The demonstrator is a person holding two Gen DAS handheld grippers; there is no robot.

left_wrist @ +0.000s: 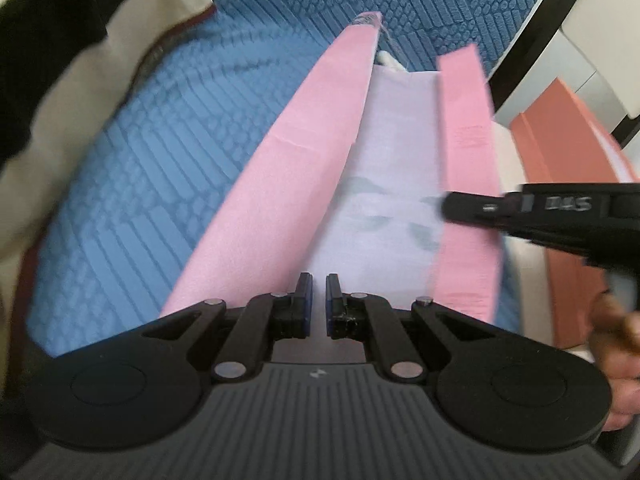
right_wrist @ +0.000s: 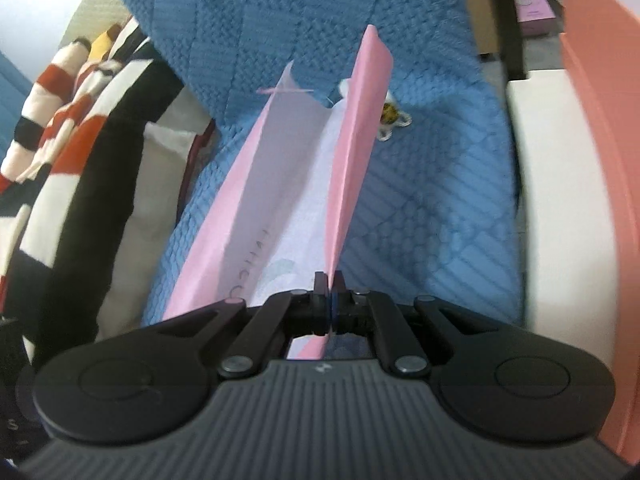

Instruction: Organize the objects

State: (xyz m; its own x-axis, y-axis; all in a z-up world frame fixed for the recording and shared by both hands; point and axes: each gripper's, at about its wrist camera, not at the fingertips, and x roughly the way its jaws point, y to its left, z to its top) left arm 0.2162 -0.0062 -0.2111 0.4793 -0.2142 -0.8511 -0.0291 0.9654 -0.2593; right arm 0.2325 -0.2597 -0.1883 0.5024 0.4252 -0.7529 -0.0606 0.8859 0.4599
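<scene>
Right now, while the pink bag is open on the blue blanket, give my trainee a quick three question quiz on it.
1. True or false: the right gripper is clamped on one wall of the pink bag.
2. What does the bag lie on: A a blue blanket, B a wooden floor, C a glass shelf?
3. Fill in: the left gripper's fingers have a small ___ between them.

Key: 1 true; 2 A; 3 gap.
</scene>
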